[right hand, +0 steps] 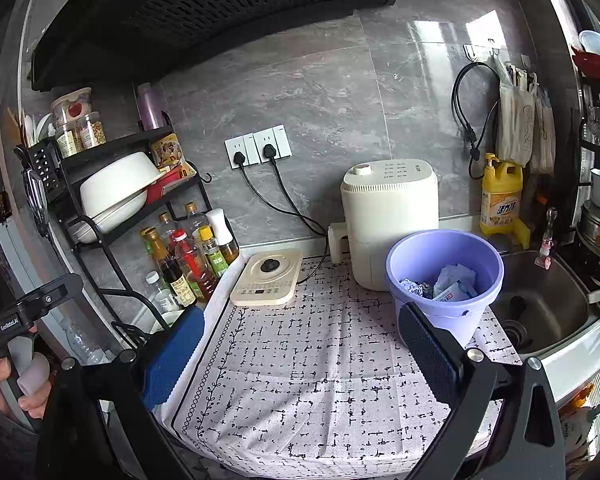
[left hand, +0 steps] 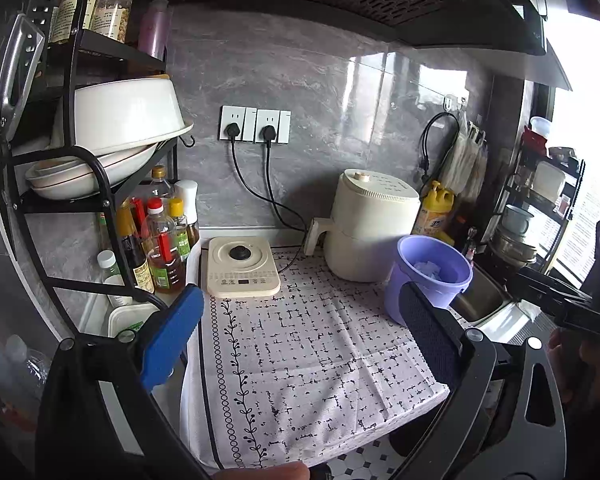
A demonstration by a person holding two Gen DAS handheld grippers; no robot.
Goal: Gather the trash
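On the patterned cloth (right hand: 312, 360) covering the counter, a purple bucket (right hand: 446, 280) is seen at about two o'clock in the right wrist view, just in front of a cream air fryer (right hand: 390, 216) and beside the steel sink (right hand: 548, 300) at three o'clock. Inside the bucket the trash (right hand: 452, 284) is gathered: crumpled white paper, a wrapper and a ball of foil toward the nine o'clock side of its interior. The same bucket (left hand: 432, 276) appears at two o'clock in the left wrist view, with white paper (left hand: 430, 270) showing inside.

A cream induction hob (right hand: 270, 278) is placed near twelve o'clock on the cloth, and oil and sauce bottles (right hand: 188, 256) are grouped under a black rack (right hand: 112, 200) at ten o'clock. A yellow soap bottle (right hand: 500, 196) stands at the wall near two o'clock.

The right gripper (right hand: 300, 356) is held released, its blue pads spread wide with nothing between them, above the bare cloth; its right finger overlaps the bucket's near side in the view, contact not being discernible. The left gripper (left hand: 300, 340) is likewise spread wide and grasps nothing
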